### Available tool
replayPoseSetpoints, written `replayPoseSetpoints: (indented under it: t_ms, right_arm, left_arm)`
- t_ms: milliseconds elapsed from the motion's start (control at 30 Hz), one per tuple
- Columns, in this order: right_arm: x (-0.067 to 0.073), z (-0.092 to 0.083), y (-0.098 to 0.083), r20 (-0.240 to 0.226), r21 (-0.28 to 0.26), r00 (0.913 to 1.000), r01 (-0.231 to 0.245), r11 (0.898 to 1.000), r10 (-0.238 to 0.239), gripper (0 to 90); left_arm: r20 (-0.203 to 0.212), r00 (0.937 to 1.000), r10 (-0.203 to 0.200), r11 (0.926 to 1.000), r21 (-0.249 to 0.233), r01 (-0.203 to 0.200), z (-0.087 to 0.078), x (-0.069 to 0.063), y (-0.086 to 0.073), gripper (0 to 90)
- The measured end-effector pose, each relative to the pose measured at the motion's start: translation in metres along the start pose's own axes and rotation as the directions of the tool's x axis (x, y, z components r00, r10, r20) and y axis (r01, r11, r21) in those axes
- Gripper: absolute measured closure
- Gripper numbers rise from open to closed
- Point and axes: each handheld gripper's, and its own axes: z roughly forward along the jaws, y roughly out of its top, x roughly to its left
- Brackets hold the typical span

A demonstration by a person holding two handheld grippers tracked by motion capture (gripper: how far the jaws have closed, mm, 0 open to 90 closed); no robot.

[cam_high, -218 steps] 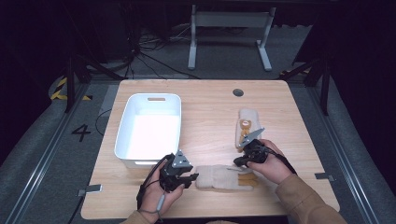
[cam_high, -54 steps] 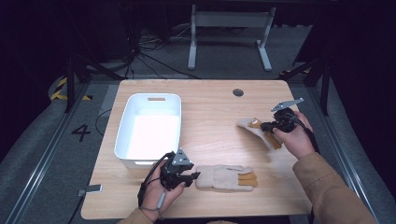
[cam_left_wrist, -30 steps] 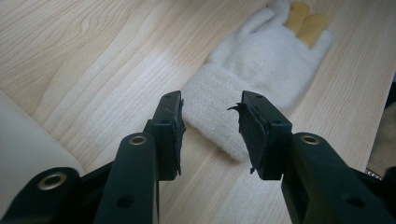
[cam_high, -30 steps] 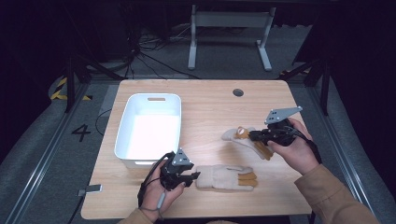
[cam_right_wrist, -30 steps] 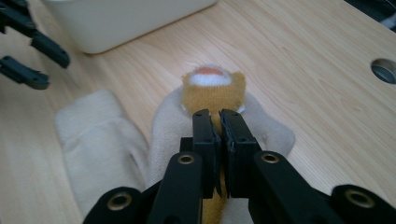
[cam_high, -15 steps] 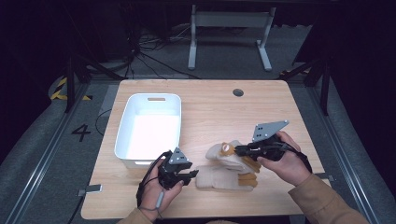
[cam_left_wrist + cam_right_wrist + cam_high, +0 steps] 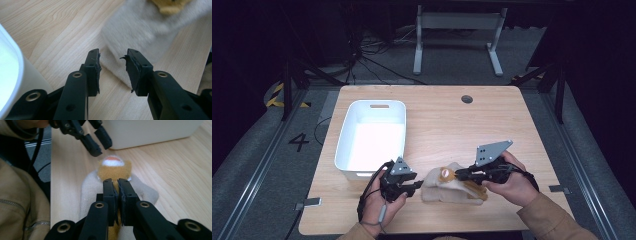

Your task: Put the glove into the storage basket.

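White bin (image 7: pixel 371 137) stands at the table's (image 7: pixel 522 125) left half; left gripper (image 7: pixel 413 186) sits just in front of its near right corner, jaws apart, and they have just been closing slightly, with the edge of the lower glove (image 7: pixel 130 37) lying between them, unpinched; this beige glove (image 7: pixel 447 192) lies flat on the near table edge, between both grippers; right gripper (image 7: pixel 460 175) is clamped on the second glove (image 7: pixel 114 170), ochre and beige, resting atop the first.
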Motion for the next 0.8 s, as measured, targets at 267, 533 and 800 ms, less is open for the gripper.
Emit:
replayPoseSetpoints:
  t_ms: [267, 533, 800]
  right_arm:
    - [-0.002, 0.008, -0.014, -0.06, 0.022, 0.9978, 0.029, 0.999, -0.028, 85.5]
    - [-0.015, 0.016, -0.032, -0.062, 0.088, 0.9981, 0.005, 0.996, 0.001, 84.9]
    - [-0.018, 0.024, -0.042, -0.087, 0.12, 0.9962, 0.002, 0.993, 0.009, 82.5]
  left_arm:
    - [0.003, 1.0, 0.005, 1.0, 0.006, -0.005, 0.002, 0.0, 0.0, 64.4]
    - [0.008, 0.9999, 0.007, 0.9998, 0.021, -0.007, 0.003, -0.001, 0.0, 63.8]
    - [0.016, 0.9998, 0.011, 0.9996, 0.027, -0.012, 0.006, -0.004, -0.001, 63.7]
